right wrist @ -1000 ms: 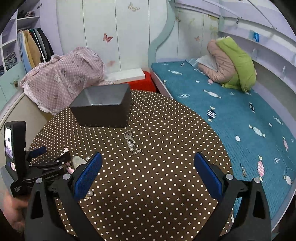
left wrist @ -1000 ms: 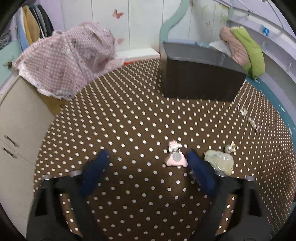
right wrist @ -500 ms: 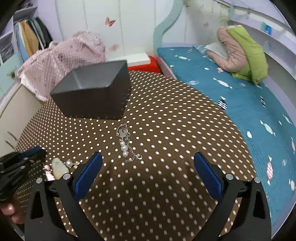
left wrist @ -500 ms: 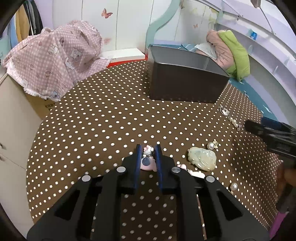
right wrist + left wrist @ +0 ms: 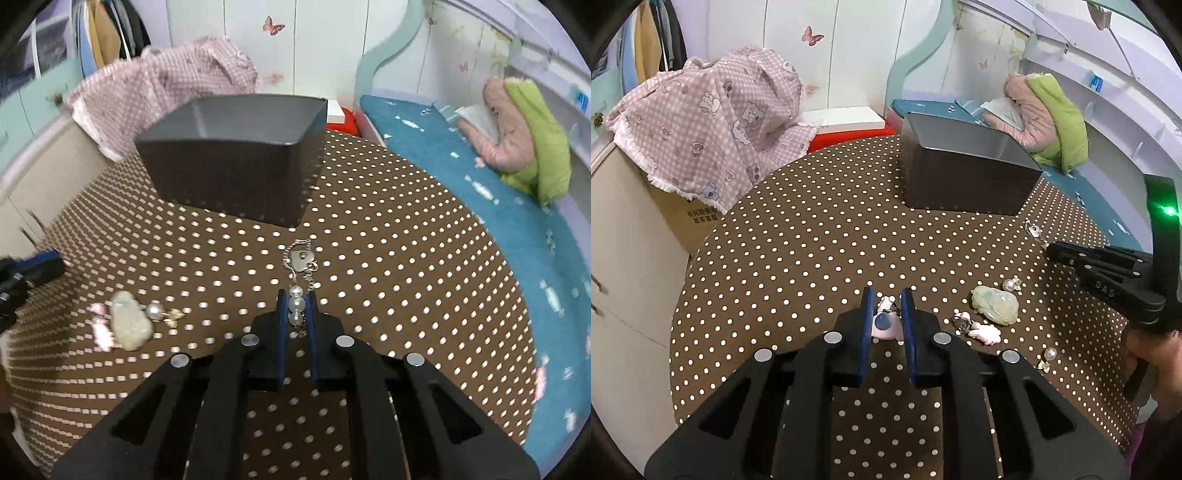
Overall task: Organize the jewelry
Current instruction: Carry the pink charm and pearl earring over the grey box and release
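My left gripper (image 5: 886,295) is shut on a small pink charm with a silver disc (image 5: 883,322), just above the polka-dot tablecloth (image 5: 812,243). My right gripper (image 5: 296,298) is shut on the pearl section of a silver chain bracelet (image 5: 296,304); its heart tag (image 5: 301,260) lies on the cloth ahead. In the left wrist view the right gripper (image 5: 1056,253) comes in from the right. A pale green jade pendant (image 5: 995,304), a second pink charm (image 5: 982,331) and loose pearl earrings (image 5: 1010,285) lie between the two grippers. The dark open box (image 5: 236,177) stands behind.
A pink checked cloth (image 5: 713,125) covers a cardboard box at the table's back left. A teal bed (image 5: 480,206) with a pink and green bundle (image 5: 524,140) runs along the right side. A cream cabinet (image 5: 624,266) stands left of the table edge.
Both grippers went from open to shut: the left closed on the pink charm and lifted it slightly; the right came down to the pearl bracelet and closed on it.
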Available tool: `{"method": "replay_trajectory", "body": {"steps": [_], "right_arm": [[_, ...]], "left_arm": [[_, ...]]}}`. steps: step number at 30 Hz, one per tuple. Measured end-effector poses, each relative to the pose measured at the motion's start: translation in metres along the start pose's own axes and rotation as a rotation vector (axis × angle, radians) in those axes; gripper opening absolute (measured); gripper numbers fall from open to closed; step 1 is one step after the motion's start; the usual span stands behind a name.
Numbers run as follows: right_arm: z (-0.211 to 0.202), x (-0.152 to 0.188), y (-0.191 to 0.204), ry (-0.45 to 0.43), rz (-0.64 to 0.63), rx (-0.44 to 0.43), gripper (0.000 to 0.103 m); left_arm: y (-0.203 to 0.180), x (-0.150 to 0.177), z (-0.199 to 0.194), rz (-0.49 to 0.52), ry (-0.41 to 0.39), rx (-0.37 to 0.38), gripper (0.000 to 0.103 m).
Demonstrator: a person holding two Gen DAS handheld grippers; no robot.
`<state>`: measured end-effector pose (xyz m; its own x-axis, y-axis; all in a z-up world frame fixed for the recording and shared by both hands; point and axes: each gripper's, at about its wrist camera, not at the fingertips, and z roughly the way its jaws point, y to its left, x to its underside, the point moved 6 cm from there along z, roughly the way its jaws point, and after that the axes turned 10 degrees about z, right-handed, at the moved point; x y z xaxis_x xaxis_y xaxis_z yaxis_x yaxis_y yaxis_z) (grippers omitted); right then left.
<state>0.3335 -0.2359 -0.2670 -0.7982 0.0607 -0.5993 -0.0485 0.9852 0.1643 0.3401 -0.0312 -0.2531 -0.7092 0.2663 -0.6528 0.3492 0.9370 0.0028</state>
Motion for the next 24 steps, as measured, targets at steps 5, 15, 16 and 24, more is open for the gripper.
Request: {"method": "replay_trajectory", "body": {"steps": [5, 15, 16, 24], "right_arm": [[-0.029, -0.011, 0.001, -0.034, 0.039, -0.077, 0.008], [-0.091, -0.049, 0.024, -0.139, 0.008, -0.166, 0.008], [-0.096, -0.051, 0.027, -0.148, 0.001, -0.171, 0.008], [-0.143, -0.089, 0.057, -0.257, -0.09, -0.212, 0.008]], "left_arm": [[0.002, -0.007, -0.014, -0.002, -0.03, 0.002, 0.015], [0.0, -0.038, -0.048, 0.015, -0.117, -0.002, 0.015], [-0.001, -0.043, -0.053, 0.017, -0.13, -0.001, 0.015], [0.003, -0.088, -0.083, 0.034, -0.222, -0.017, 0.015]]}}
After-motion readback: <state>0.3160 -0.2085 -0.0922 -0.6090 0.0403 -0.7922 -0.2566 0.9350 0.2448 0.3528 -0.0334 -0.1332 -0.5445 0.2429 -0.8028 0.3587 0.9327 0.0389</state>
